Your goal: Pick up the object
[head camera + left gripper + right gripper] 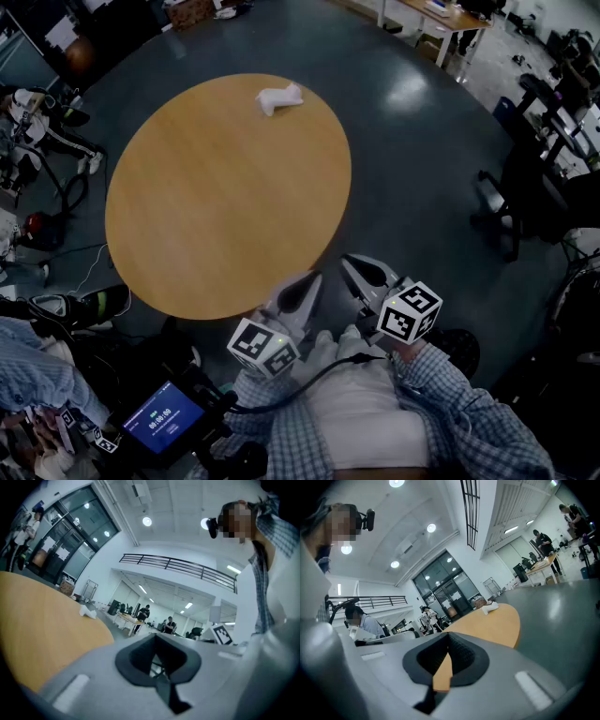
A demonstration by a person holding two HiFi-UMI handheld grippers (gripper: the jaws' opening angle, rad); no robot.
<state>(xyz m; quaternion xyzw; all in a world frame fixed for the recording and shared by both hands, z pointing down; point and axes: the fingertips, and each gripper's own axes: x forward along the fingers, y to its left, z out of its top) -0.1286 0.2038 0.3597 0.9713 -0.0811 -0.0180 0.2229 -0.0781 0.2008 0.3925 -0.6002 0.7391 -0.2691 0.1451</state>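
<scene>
A small white crumpled object (279,97) lies near the far edge of the round wooden table (225,197). Both grippers are held close to the person's body, just off the table's near edge and far from the object. The left gripper (305,283) points toward the table with its jaws closed and nothing between them. The right gripper (354,267) beside it is likewise shut and empty. From the left gripper (157,660) the white object (87,612) shows small beyond the tabletop (37,620). Past the right gripper (446,660) the object (490,607) sits at the table's (487,625) far end.
A device with a blue screen (161,419) sits low at the left by the person. Bags and cables (37,225) lie on the floor left of the table. A black chair base (497,202) stands at the right and a wooden desk (450,19) at the back right.
</scene>
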